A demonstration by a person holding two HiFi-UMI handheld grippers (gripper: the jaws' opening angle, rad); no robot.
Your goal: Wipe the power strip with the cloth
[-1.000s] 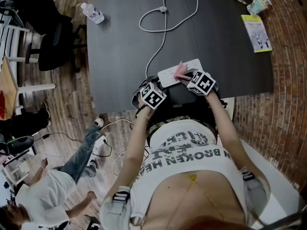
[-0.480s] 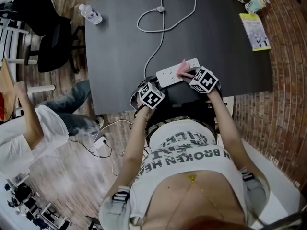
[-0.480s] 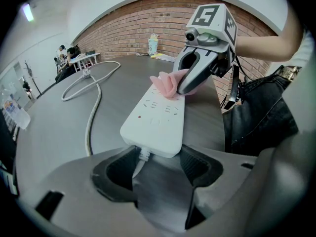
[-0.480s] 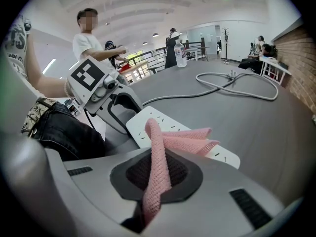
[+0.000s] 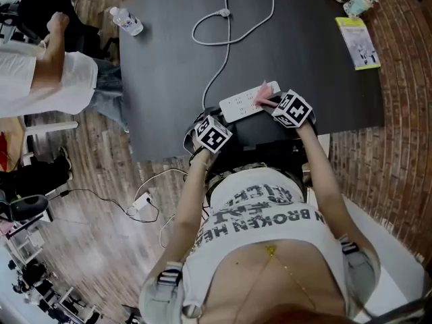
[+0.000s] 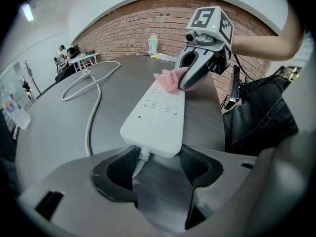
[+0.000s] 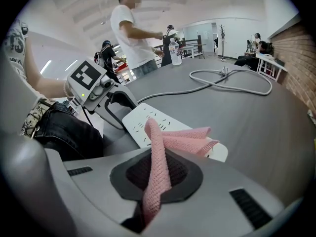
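A white power strip [image 5: 246, 102] lies near the dark table's front edge, and its cord [image 5: 233, 19] loops away across the top. My left gripper [image 5: 221, 117] sits at the cord end. Its jaws stand wide on both sides of the power strip [image 6: 158, 112], and the tips touch its corners. My right gripper [image 5: 273, 104] is shut on a pink cloth [image 5: 261, 95]. The cloth [image 7: 175, 137] rests folded on the far part of the power strip [image 7: 143, 120]. In the left gripper view, the right gripper [image 6: 190, 78] presses the cloth [image 6: 168, 79] down.
On the table are a water bottle [image 5: 127, 20] at the far left, a yellow-green booklet [image 5: 358, 42] and a small cup [image 5: 358, 4] at the far right. A person in a white shirt [image 5: 47, 79] stands by the table's left side. The table's front edge [image 5: 169, 152] is just below the grippers.
My right gripper has slid the cloth a little to the right along the strip. The left gripper has stayed put. The person on the left has walked up beside the table.
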